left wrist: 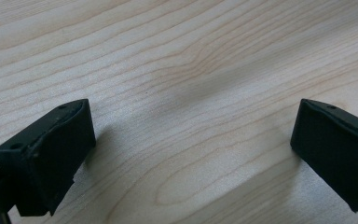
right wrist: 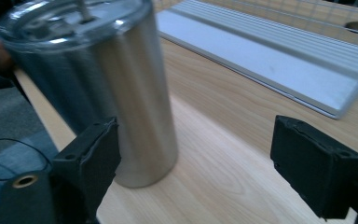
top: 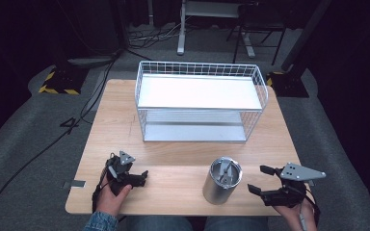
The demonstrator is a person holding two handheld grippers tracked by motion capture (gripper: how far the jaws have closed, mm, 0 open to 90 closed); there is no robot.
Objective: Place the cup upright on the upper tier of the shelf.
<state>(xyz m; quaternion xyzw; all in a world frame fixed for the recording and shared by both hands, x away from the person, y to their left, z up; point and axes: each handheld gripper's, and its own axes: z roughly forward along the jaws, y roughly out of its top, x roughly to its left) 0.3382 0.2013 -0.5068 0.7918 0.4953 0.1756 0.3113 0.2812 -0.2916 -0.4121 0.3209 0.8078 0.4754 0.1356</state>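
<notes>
From above, I see the steel tumbler [top: 222, 181] upright near the worktop's [top: 173, 163] front edge, right gripper [top: 259, 178] just beside it, jaws apart and empty. Its own view adds the tumbler's clear lid. Left gripper [left wrist: 191, 140] rests released over bare wood.
</notes>
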